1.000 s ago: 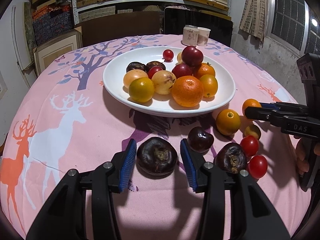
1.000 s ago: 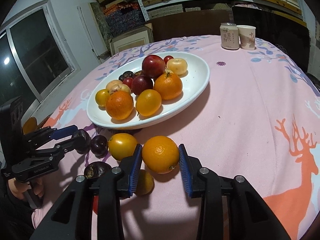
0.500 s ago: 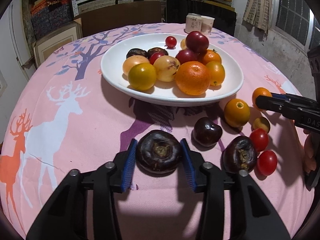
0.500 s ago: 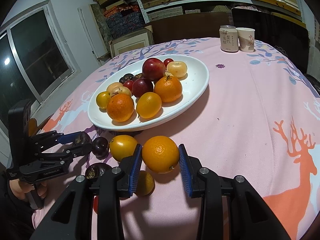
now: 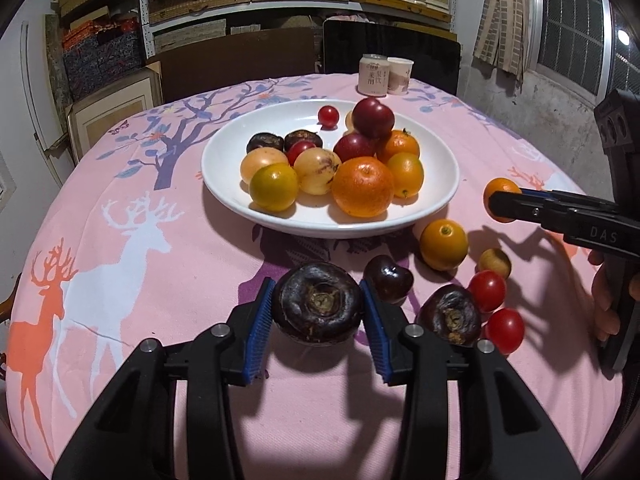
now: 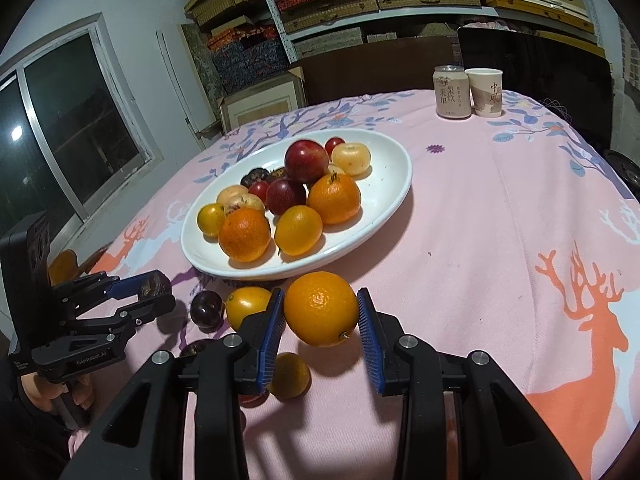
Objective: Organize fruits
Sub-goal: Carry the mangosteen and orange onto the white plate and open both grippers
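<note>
The left gripper [image 5: 318,312] clasps a dark purple fruit [image 5: 318,306], lifted above the worktop [image 5: 120,280]. The right gripper [image 6: 320,320] clasps an orange [image 6: 321,308], raised just before the white plate [image 6: 384,208] heaped with fruit.
</note>
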`<state>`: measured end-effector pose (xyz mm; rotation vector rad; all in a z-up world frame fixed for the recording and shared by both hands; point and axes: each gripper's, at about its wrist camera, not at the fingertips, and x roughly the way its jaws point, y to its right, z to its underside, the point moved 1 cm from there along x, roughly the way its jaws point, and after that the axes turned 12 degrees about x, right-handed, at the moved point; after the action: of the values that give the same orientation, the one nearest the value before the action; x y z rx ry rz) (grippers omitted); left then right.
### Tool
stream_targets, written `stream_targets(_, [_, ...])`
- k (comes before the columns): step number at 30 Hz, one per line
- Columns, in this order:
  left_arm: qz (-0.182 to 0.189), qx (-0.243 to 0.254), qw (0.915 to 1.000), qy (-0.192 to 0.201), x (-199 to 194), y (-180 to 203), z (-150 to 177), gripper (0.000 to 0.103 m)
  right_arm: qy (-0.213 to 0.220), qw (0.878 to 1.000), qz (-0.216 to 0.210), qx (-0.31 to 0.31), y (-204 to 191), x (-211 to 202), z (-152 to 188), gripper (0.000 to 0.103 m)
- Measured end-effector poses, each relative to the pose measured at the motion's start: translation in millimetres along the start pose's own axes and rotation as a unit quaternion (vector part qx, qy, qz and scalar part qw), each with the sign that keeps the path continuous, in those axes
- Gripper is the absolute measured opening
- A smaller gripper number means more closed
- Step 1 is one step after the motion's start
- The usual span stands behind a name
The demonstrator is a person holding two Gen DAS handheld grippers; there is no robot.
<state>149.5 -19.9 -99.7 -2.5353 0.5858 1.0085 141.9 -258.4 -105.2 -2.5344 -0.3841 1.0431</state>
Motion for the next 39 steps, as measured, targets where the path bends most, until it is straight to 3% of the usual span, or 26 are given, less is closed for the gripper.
stream_targets(5, [0.015,-0.009,0.9998,0.013,-9.1,-8.5,-19.6,0.042,0.025,1.000,-0.008,-0.002,-8.0,-11.5,-17.1,0.037])
stream_targets(10, [0.017,-0.009,0.9993,0.034,-9.1,-20.8,-62.1,0.042,0.049,0.998,-0.002,-0.027,-27.9,-20.0,-51.0,0.037])
stream_targets(14, [0.014,-0.013,0.9995,0.027,14.7,-32.3,-92.8,0.042,0.064,0.996,0.020,-0.053,-39.9,-9.1,-79.0,0.037])
stream_targets(19, [0.011,-0.025,0.9996,0.000,62.0,-40.2,-115.9,0.042,0.058,0.994,0.074,-0.052,-28.5,37.5,-101.9,0.037])
stream_targets(24, [0.006,-0.036,0.9991,-0.023,93.6,-45.0,-120.5,0.045,0.030,0.996,0.068,-0.054,-28.0,72.3,-104.2,0.038])
stream_targets(27, [0.002,-0.047,0.9988,-0.017,94.4,-49.3,-120.6,0.065,0.027,0.996,0.060,-0.064,-33.4,78.1,-107.3,0.060])
stream_targets(33, [-0.006,-0.051,0.9987,-0.001,74.2,-54.2,-113.0,0.069,0.039,0.996,0.057,-0.061,-35.7,64.0,-102.2,0.060])
stream_targets(39, [-0.005,-0.034,0.9994,0.009,39.5,-44.1,-86.6,0.072,0.041,0.998,0.043,-0.032,-26.9,21.7,-80.2,0.060])
